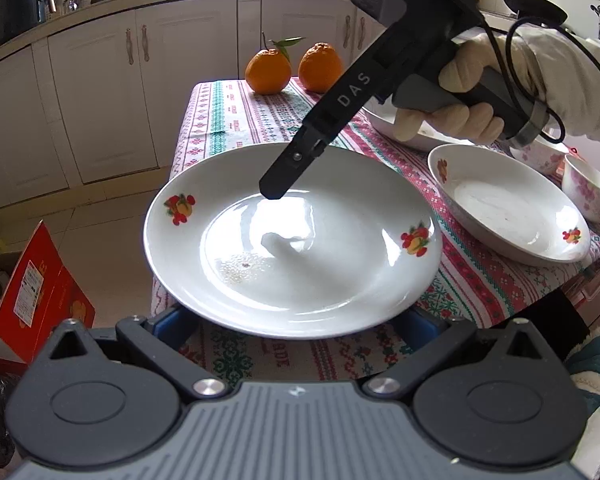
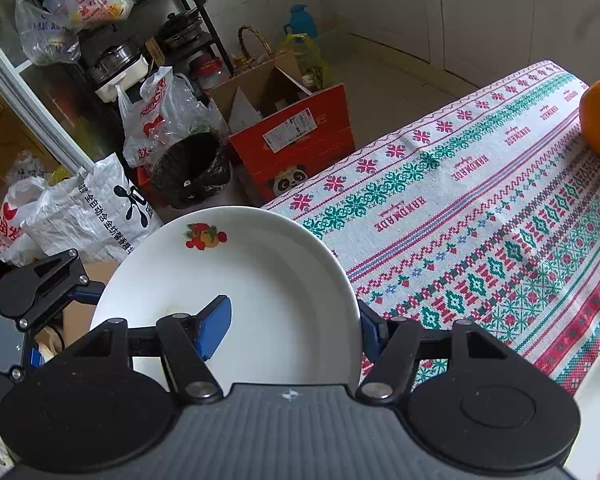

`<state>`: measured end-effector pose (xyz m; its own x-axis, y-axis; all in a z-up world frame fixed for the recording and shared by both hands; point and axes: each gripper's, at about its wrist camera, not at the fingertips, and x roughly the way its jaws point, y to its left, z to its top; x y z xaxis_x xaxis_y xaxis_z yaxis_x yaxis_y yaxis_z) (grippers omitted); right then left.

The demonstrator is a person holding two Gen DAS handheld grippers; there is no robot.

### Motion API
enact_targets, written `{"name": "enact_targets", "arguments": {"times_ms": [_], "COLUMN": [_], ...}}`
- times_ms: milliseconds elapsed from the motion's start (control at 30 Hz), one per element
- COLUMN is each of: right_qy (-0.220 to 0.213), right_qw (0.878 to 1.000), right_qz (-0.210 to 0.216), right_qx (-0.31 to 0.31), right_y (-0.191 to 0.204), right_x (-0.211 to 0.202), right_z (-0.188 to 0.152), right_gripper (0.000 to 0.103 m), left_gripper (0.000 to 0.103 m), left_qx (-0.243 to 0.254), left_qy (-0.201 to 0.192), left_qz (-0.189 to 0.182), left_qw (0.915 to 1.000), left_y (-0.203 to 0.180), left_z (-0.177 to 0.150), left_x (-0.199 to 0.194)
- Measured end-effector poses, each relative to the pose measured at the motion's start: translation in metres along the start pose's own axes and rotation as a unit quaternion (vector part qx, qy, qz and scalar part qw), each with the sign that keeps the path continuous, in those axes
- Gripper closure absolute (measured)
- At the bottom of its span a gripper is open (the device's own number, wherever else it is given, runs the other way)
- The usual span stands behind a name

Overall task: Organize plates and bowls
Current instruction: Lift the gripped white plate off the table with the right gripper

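The fruit-printed white plate [image 1: 292,240] is above the near-left corner of the desk [image 1: 236,120], overhanging its edge. The left hand-held gripper [image 1: 292,322] has a blue pad at each side of the plate's near rim; whether they press on it cannot be told. The right hand-held gripper [image 2: 292,322] clamps the rim, one blue pad [image 2: 214,328] inside, the other outside. A second plate [image 1: 508,208] lies to the right on the desk.

Right gripper [image 2: 292,322] clamped, left gripper [image 1: 296,322] spread.
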<state>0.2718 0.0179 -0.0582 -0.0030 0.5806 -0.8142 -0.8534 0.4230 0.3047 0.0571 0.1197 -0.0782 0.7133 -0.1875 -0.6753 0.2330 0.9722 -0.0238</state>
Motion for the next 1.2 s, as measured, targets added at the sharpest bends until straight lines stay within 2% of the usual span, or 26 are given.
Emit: {"name": "enact_targets", "arguments": {"times_ms": [500,900,1200], "right_qy": [-0.015,-0.039,-0.048], "right_qw": [1.000,0.998,0.997], "right_qz": [-0.010,-0.033,-0.046], "right_qx": [0.006,0.022,0.038], "right_y": [-0.004,-0.033,-0.054], "right_x": [-0.012,-0.020,-0.017], "right_z": [0.004,0.021,0.028], "right_gripper": [0.032,0.032,0.032], "left_gripper": [0.003,0.003,0.003], "left_qx": [0.014,0.036,0.047], "left_qy": [0.009,0.010,0.014], "left_qz": [-0.005,-0.018,-0.024], "left_qw": [0.9999,0.9992,0.9985], "left_y": [0.004,0.021,0.030], "left_z": [0.014,0.045,0.055], "left_x": [0.005,0.036,0.056]}}
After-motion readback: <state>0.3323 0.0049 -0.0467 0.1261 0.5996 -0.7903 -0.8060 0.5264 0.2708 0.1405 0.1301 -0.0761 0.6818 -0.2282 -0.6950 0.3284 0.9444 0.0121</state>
